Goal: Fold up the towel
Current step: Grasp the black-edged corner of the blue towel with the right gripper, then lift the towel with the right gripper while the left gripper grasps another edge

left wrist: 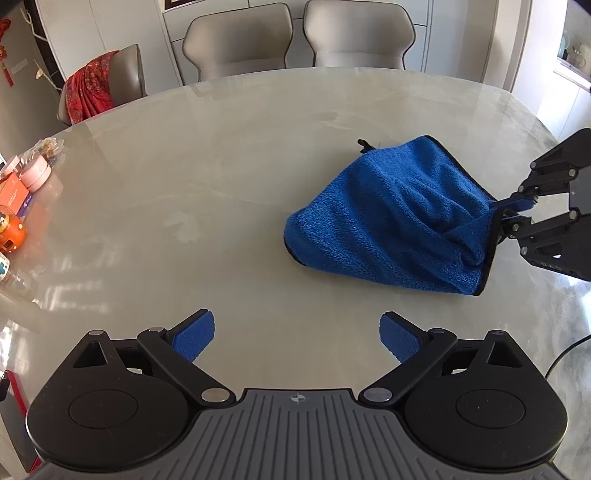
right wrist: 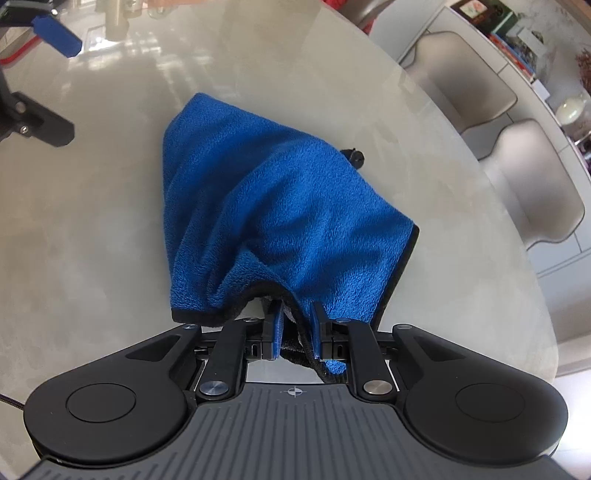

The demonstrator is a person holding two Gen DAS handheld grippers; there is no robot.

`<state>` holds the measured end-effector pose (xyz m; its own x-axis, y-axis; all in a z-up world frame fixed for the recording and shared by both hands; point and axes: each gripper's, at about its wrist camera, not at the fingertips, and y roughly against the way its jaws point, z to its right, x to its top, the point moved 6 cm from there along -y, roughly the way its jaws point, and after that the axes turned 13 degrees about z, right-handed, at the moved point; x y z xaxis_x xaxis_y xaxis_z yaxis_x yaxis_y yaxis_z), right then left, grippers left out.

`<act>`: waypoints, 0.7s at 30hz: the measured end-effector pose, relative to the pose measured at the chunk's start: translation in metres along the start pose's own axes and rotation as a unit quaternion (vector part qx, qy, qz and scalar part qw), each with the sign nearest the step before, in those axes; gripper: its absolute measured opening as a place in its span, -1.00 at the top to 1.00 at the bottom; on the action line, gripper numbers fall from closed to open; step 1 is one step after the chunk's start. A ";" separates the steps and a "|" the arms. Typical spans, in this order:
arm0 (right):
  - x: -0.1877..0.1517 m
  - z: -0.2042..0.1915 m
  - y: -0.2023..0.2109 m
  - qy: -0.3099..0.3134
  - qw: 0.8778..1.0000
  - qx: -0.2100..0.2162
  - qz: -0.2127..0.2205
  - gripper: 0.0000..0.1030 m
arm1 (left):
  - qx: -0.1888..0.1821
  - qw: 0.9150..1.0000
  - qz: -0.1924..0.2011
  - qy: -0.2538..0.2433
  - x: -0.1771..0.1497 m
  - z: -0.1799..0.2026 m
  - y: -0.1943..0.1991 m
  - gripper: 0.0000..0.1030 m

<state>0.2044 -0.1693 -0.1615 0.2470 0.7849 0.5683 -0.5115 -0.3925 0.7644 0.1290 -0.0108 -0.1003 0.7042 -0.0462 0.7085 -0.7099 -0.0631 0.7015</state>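
A blue towel [left wrist: 391,218] with a black hem lies bunched on the pale stone table [left wrist: 221,184], right of centre. My right gripper [left wrist: 511,212] is shut on the towel's right edge and lifts it a little. In the right wrist view the towel [right wrist: 280,206] drapes from the gripper [right wrist: 295,325], its hem pinched between the blue pads. My left gripper [left wrist: 297,334] is open and empty above the table's near edge, to the left of and nearer than the towel. One of its blue fingertips [right wrist: 55,31] shows in the right wrist view.
Two grey chairs [left wrist: 295,37] stand at the table's far side. A third chair with a red cloth [left wrist: 92,88] stands at the far left. Small boxes and jars [left wrist: 22,192] sit along the table's left edge. A shelf with books [right wrist: 517,40] is behind the chairs.
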 end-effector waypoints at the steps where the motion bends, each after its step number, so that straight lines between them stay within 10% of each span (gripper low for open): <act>1: 0.000 0.005 0.000 -0.011 1.000 0.002 -0.004 0.70 | -0.005 1.000 -0.001 0.000 0.000 0.002 0.000 -0.91; 21: 0.022 0.019 0.028 0.008 0.995 -0.034 0.096 0.94 | -0.030 0.997 0.058 -0.040 0.002 0.023 0.008 -0.80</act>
<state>0.2111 -0.1726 -0.1215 0.1260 0.7062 0.6967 -0.6031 -0.5031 0.6190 0.1249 -0.0339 -0.0947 0.6138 -0.1296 0.7787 -0.7847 0.0075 0.6198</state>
